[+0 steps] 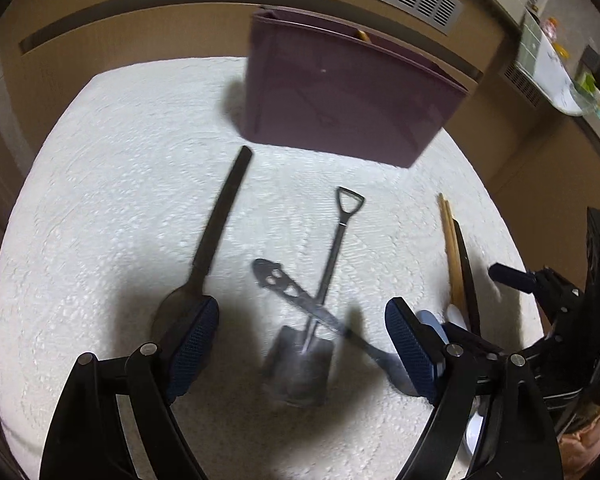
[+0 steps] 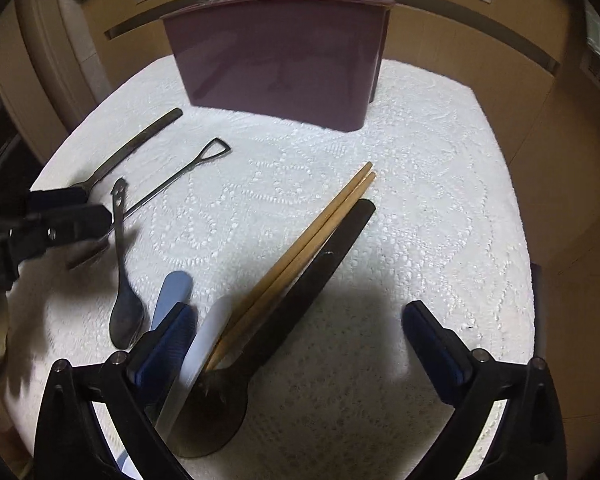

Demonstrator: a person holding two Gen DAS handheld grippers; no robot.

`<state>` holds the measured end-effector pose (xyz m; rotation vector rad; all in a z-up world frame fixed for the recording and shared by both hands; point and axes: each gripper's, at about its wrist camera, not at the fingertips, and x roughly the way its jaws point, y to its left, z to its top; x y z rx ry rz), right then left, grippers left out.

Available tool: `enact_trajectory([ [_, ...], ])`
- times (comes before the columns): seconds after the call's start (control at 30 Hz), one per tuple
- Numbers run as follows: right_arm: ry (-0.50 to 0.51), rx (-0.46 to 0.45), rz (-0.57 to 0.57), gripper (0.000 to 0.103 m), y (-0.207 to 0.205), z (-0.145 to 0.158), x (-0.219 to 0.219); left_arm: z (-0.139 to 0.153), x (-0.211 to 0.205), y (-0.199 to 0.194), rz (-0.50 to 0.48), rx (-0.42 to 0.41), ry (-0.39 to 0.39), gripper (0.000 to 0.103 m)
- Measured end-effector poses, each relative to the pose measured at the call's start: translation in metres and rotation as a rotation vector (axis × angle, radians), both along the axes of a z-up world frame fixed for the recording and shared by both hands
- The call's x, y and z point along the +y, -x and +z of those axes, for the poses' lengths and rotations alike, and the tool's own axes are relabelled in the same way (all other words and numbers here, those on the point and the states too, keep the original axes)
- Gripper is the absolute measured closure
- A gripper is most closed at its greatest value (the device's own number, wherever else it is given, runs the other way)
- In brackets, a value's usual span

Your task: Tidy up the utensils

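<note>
Both my tools wide open, gripping nothing. Left tool point(image 1: 302, 344) over crossed shovel spoon point(image 1: 300, 364) and metal spoon point(image 1: 300, 300). Right tool point(image 2: 300, 344) over chopsticks point(image 2: 300, 248) and black spatula point(image 2: 300, 288). Purple bin point(image 2: 279, 56) behind, on white-covered desk point(image 2: 420, 200).

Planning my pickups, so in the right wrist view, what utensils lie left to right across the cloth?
Dark flat-handled spoon → shovel-shaped spoon → cutout-handled spoon → blue handle → wooden chopsticks → black slotted spoon.
</note>
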<state>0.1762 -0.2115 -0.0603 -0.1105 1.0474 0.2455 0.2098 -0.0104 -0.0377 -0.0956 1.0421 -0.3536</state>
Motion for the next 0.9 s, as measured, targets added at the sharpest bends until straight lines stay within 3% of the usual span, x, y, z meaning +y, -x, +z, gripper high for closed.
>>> enact_trajectory([
  [0.07,0.003,0.001,-0.004,0.0,-0.001,-0.001,0.0,-0.003,-0.011,0.0,-0.033,-0.004,-0.034,0.018],
  [0.23,-0.013,-0.002,0.002,0.0,0.002,0.0,-0.003,-0.008,-0.025,0.003,-0.089,-0.072,-0.247,0.018],
  [0.43,-0.003,-0.003,0.016,0.0,0.004,-0.001,0.0,0.001,-0.009,0.004,-0.037,-0.135,-0.351,0.017],
  [0.53,-0.031,-0.002,0.023,0.0,0.001,-0.001,-0.001,0.013,0.011,0.006,0.007,-0.134,-0.285,0.017],
  [0.6,-0.096,-0.006,0.016,0.008,0.002,0.003,-0.01,0.021,0.028,0.009,0.043,-0.124,-0.212,0.017],
  [0.67,-0.146,-0.019,-0.01,0.026,0.003,0.011,-0.021,0.026,0.042,0.013,0.078,-0.121,-0.152,0.017],
  [0.9,-0.176,0.007,-0.103,0.063,-0.02,0.022,-0.023,0.029,0.059,0.02,0.124,-0.121,-0.081,0.017],
])
